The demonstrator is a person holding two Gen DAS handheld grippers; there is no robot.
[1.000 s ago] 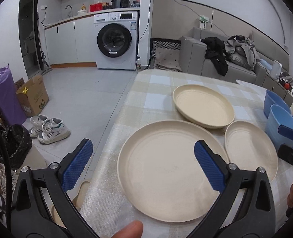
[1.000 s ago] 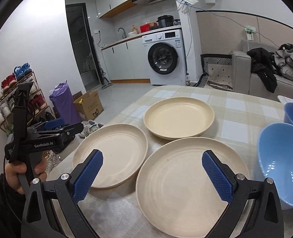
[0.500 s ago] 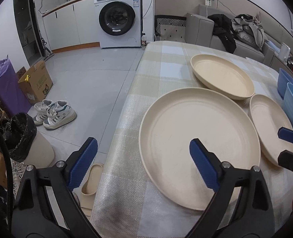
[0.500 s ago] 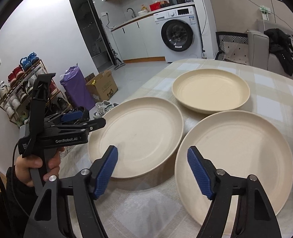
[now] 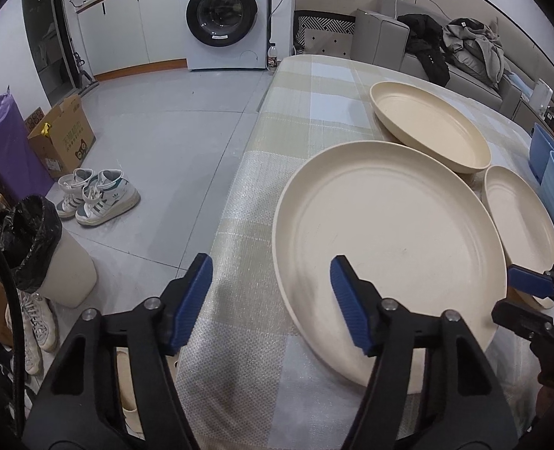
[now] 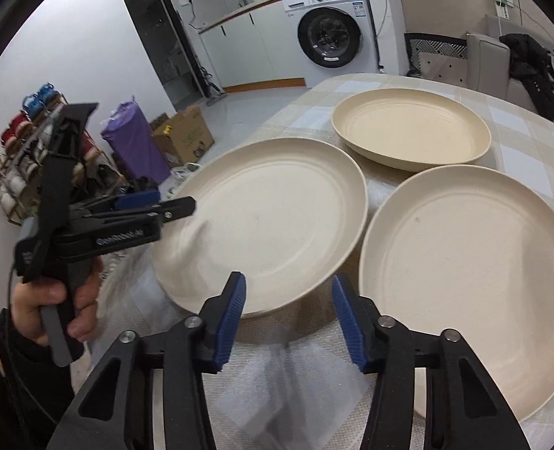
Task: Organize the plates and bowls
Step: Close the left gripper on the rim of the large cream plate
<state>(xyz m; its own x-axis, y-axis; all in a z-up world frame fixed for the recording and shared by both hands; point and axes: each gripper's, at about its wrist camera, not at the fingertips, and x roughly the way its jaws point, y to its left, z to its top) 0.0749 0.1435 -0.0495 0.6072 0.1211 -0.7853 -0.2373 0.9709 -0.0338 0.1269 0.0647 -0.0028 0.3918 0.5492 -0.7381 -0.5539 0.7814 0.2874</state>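
The left gripper [image 5: 271,302], jaws just narrowing yet unclamped, straddles the near rim of the left plate [image 5: 385,240]. The right gripper [image 6: 288,322], likewise closing on nothing, hangs before the gap beside the right plate [image 6: 468,273]; the deep plate [image 6: 412,127] lies beyond.

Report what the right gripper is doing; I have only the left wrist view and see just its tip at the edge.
Observer: On the right gripper the jaws have just been closing but stand apart, only tablecloth between them.
Operator: Place it against the plates.
Observer: It points at the gap between the left plate and the right plate, gripping neither.
Operator: Describe that right plate.
Observer: Shallow, cream, bare, about as wide as the left one; whether their rims touch I cannot tell.
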